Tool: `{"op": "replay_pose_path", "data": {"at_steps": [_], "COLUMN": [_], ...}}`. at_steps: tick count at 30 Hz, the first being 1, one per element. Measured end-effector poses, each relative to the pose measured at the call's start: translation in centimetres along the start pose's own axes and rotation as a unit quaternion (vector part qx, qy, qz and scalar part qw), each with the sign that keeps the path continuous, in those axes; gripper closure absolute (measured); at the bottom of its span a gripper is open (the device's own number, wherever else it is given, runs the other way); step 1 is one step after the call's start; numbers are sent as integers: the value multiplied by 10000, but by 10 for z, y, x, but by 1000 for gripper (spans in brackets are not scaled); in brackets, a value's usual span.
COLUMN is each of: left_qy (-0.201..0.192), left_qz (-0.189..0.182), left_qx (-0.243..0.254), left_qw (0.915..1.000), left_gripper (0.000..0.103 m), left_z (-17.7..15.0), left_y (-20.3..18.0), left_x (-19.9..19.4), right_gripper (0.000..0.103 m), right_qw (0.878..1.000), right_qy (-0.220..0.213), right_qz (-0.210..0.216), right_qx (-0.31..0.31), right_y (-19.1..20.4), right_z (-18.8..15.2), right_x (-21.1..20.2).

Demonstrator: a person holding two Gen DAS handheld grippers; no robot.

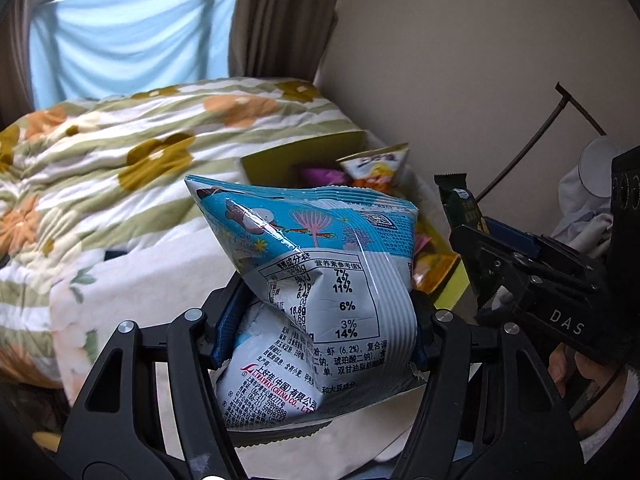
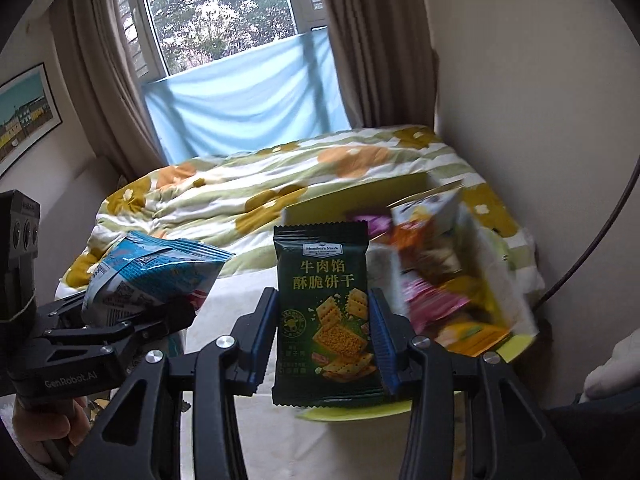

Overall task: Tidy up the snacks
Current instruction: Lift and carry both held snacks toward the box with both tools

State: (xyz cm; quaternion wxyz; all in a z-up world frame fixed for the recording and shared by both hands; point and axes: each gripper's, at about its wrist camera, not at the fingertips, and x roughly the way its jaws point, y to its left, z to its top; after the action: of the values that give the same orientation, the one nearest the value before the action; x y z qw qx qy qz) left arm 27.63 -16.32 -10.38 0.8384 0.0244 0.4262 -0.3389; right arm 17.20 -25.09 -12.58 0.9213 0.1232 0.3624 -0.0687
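Observation:
My left gripper (image 1: 320,332) is shut on a blue and white snack bag (image 1: 320,280), held in the air; the bag also shows in the right wrist view (image 2: 152,276). My right gripper (image 2: 324,332) is shut on a dark green cracker packet (image 2: 324,312), held upright; the packet's top shows in the left wrist view (image 1: 456,200). A yellow-green box (image 2: 352,196) with several snack packs lies on the bed beyond and to the right of both grippers; it also shows in the left wrist view (image 1: 280,160).
A floral quilt (image 2: 260,176) covers the bed. A white cloth (image 2: 240,292) lies under the grippers. A beige wall (image 2: 540,100) stands on the right. A window with curtains (image 2: 224,20) is behind the bed.

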Motion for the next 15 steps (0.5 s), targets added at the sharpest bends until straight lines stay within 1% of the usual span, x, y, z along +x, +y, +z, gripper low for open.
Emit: {"op": "replay_pose_path", "data": {"at_steps": [3,6,8,9,10,11,12,15], "left_qy": [-13,20,-20,-84,-134,-175,-209,-49], "left_qz": [-46,20,167,280,437,553,614,768], "left_qx": [46,24,-31,-50,-81,-136,-225,-535], "left_qw": [10000,10000,9999,9996,9989,9982,9976,9956], "left_gripper": [41,41,36,23,4,1,1,1], "left_z": [14,23,22,19,15,10,5,-7], "left_y": [-38,-68,-82,-87,-89,-90,-89,-81], "left_x": [26,53,67,73,77,81,84,91], "right_gripper": [62,62,62,62,62,62,62,62], "right_qw": [10000,10000,10000,10000,10000,10000,9999,9997], "right_qy": [-38,-39,-38,-14,5,22,53,136], "right_qz": [-34,-38,-23,-12,2,21,46,130], "right_qx": [-4,-2,-12,-32,-43,-53,-79,-135], "right_y": [-36,-70,-86,-96,-103,-107,-112,-120], "right_z": [12,20,22,24,24,24,24,21], "right_x": [-4,-5,-5,-4,-3,-3,-1,6]}}
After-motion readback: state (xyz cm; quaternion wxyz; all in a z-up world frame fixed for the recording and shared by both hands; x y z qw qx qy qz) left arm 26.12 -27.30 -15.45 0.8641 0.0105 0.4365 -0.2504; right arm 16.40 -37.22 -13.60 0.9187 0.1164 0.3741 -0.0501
